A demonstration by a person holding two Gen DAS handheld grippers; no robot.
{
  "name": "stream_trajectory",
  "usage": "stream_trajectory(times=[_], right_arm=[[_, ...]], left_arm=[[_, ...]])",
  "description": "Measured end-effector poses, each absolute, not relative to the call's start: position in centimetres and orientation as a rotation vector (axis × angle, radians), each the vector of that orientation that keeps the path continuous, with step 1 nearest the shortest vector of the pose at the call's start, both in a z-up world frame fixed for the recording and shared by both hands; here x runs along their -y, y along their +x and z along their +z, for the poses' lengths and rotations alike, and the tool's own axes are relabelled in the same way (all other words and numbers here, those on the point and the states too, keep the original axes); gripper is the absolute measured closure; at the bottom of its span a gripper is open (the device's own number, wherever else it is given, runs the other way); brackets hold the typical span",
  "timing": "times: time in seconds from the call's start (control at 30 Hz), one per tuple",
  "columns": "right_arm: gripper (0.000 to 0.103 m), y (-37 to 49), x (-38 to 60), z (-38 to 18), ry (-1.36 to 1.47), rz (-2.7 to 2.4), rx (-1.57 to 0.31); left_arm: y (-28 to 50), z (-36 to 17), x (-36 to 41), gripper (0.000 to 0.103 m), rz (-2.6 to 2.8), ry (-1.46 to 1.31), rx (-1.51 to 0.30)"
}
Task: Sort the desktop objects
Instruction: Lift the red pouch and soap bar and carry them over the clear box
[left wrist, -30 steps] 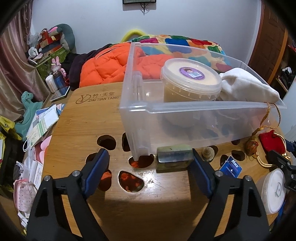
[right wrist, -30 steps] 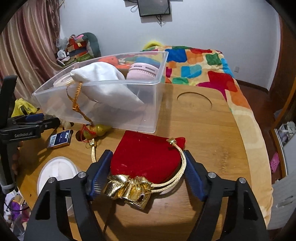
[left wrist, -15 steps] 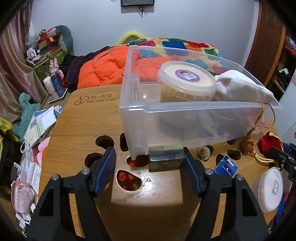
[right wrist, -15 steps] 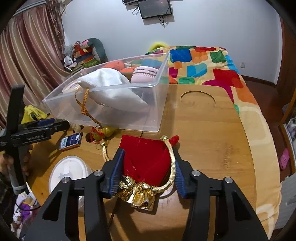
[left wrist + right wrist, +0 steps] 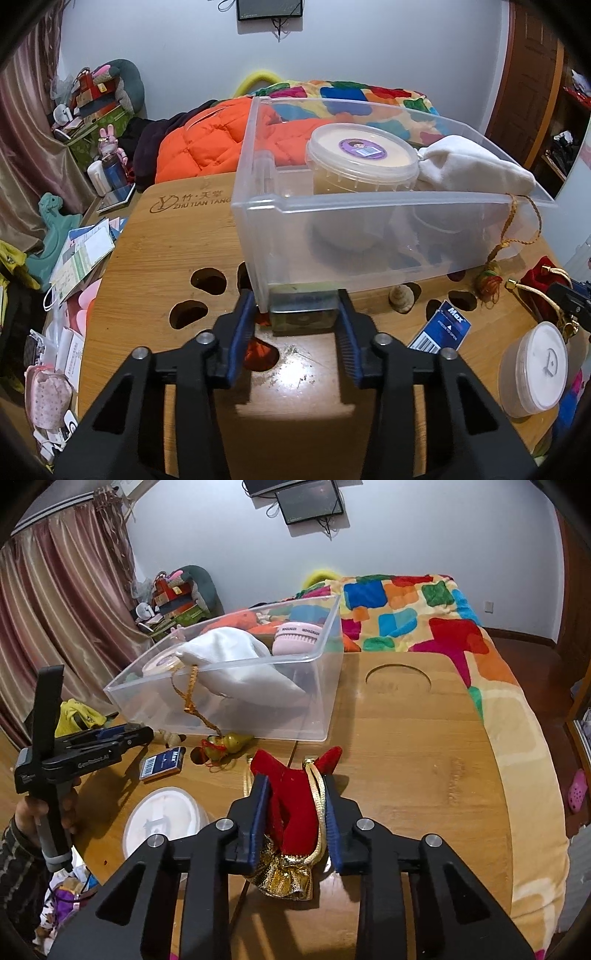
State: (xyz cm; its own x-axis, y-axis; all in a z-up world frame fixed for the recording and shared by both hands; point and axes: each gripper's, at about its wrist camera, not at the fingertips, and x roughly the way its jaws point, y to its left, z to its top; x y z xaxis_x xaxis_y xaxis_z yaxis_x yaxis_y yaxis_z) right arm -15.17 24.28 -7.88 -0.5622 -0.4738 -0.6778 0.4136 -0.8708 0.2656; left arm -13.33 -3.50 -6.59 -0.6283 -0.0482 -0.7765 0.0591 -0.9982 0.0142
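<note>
Both grippers have narrowed over the last second. The right gripper [image 5: 293, 816] has gone from wide apart around the red pouch [image 5: 291, 794] to pinching it, so that the velvet now bunches into folds between the pads, its gold cord [image 5: 320, 812] caught on the right side. The left gripper [image 5: 295, 325] has drawn in to bracket the small greenish block [image 5: 303, 312] lying on the surface [image 5: 177, 236] against the near wall of the clear bin [image 5: 369, 229]; its pads stand just beside the block's ends, contact uncertain, so it looks not quite pressed. The bin already holds a lidded tub [image 5: 362, 158] and a white cloth bag [image 5: 476, 170]. The pouch seems ready to lift into the bin. The card pack [image 5: 441, 330], shell [image 5: 400, 297] and white lid [image 5: 539, 369] remain outside, near right.
</note>
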Motion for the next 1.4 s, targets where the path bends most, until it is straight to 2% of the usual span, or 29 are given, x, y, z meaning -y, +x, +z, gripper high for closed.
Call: stream_trajectory(times=[0.63, 0.7, 0.83, 1.4], right_arm=[[0.079, -13.8, -25.3, -5.1, 1.015, -2.454, 0.101], [0.079, -13.8, -25.2, -5.0, 1.012, -2.452, 0.101], [0.079, -13.7, -24.9, -4.7, 1.004, -2.449, 0.089], [0.079, -13.2, -24.2, -2.9, 0.962, -2.444, 0.070]], left_arm=[[-12.6, -5.8, 4.1, 0.066, -2.821, 1.282, -0.072], [-12.4, -5.7, 4.1, 0.070, -2.825, 1.274, -0.071], [-11.8, -5.6, 4.5, 0.070, -2.826, 1.275, -0.090], [-9.5, -2.9, 3.7, 0.070, -2.889, 1.176, -0.017]])
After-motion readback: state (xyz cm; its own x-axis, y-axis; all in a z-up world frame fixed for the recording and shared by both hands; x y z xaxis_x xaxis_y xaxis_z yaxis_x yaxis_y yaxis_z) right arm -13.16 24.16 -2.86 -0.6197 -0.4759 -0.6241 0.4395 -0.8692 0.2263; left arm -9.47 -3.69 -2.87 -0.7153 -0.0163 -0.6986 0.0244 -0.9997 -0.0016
